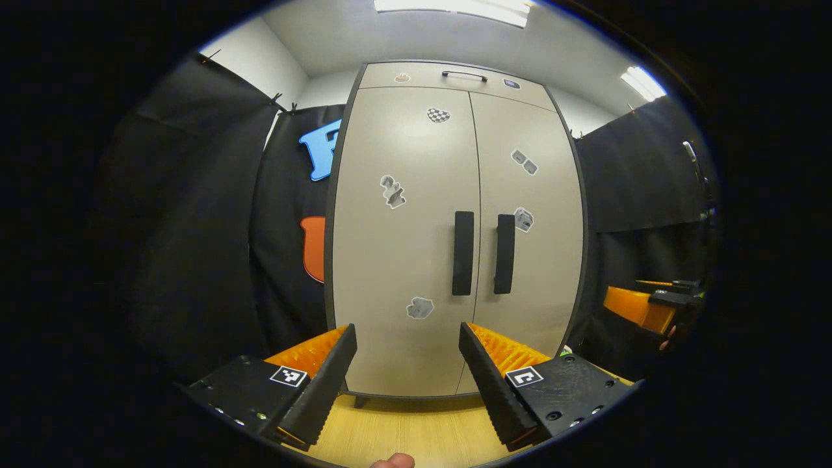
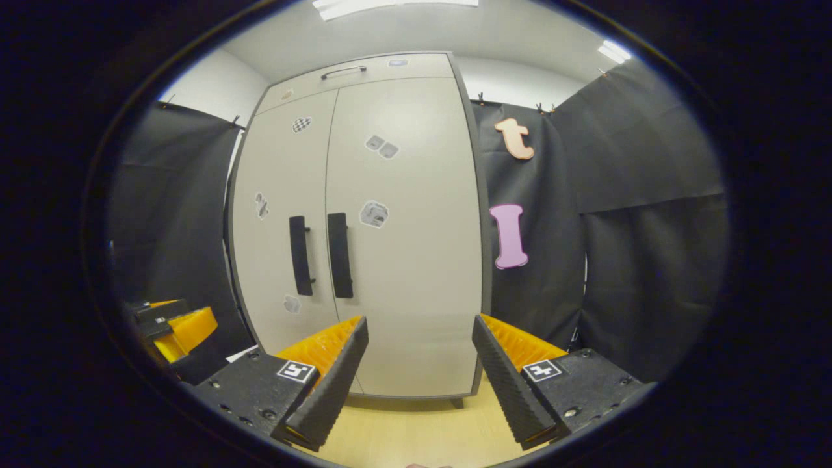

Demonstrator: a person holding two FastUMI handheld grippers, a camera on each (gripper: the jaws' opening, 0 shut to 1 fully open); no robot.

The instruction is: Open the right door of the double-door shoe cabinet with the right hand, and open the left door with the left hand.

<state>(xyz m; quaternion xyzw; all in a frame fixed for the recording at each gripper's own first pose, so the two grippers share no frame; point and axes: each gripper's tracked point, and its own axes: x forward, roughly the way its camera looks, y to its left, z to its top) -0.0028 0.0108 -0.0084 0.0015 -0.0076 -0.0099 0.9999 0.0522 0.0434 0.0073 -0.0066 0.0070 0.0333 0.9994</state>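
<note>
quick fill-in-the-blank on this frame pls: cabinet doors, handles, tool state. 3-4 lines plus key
1. Both doors of the tall beige double-door shoe cabinet are ____.
2. The two black vertical bar handles, left handle and right handle, sit on either side of the ____ seam between the doors.
3. The left tool and the right tool each have fingers spread ____.
4. The cabinet stands on a light ____ floor.

Missing words: closed; centre; open; wooden

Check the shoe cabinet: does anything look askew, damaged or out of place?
Nothing stands out. The shoe cabinet stands square, the left door and right door shut flush, both handles upright. Only stickers dot the doors.
</note>
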